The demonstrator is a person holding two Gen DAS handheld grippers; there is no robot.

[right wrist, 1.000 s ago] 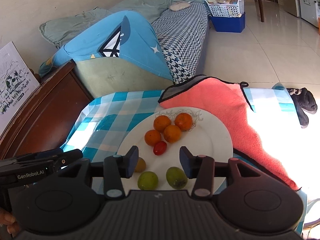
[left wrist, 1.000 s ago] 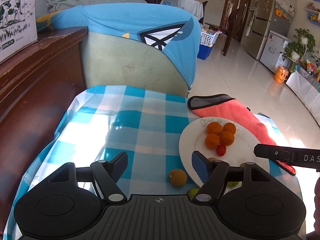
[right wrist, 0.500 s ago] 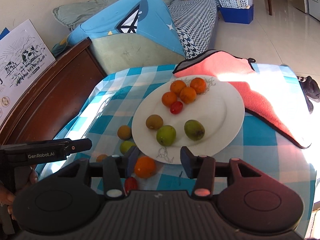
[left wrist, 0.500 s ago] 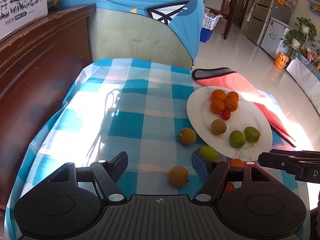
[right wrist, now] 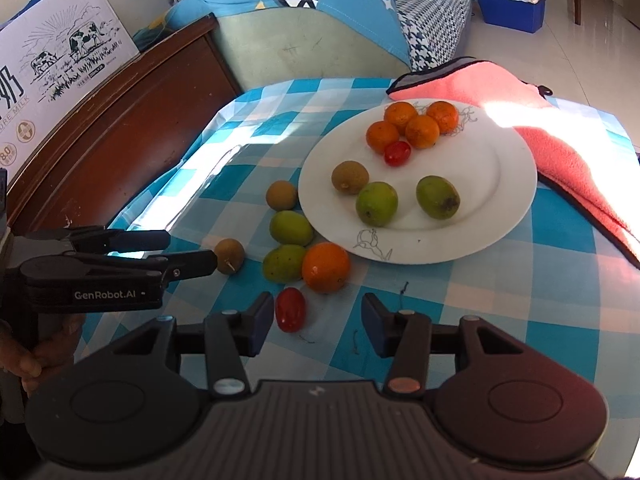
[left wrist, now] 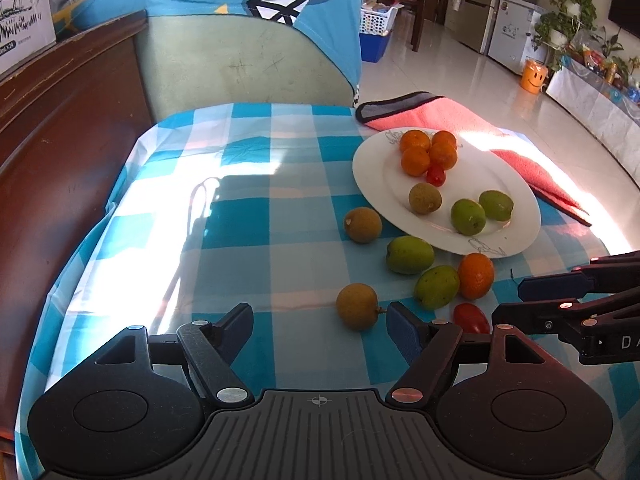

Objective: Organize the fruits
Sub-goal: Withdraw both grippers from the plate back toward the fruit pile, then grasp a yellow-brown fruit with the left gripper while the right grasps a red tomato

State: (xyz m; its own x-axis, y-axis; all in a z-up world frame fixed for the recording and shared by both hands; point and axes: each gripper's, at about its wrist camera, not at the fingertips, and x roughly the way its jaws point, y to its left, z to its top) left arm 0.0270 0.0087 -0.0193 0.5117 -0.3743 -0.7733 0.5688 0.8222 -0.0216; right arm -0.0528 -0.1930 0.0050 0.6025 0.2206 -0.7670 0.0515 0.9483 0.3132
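Here the left gripper [left wrist: 320, 326] hangs over the checked tablecloth [left wrist: 248, 216], its jaws opening, empty, a brown longan [left wrist: 357, 306] just beside its right finger. Loose green fruits, an orange [right wrist: 326, 267] and a cherry tomato [right wrist: 290, 309] lie before the white plate [right wrist: 500, 184]. The right gripper [right wrist: 316, 322] is apart, empty.

A: Left wrist cam: steep down-look, close over cloth [left wrist: 248, 216], plate [left wrist: 372, 168] at 1 o'clock.
B: Right cam: same tilt, plate [right wrist: 516, 184] at 12. Both share plate, loose fruit.
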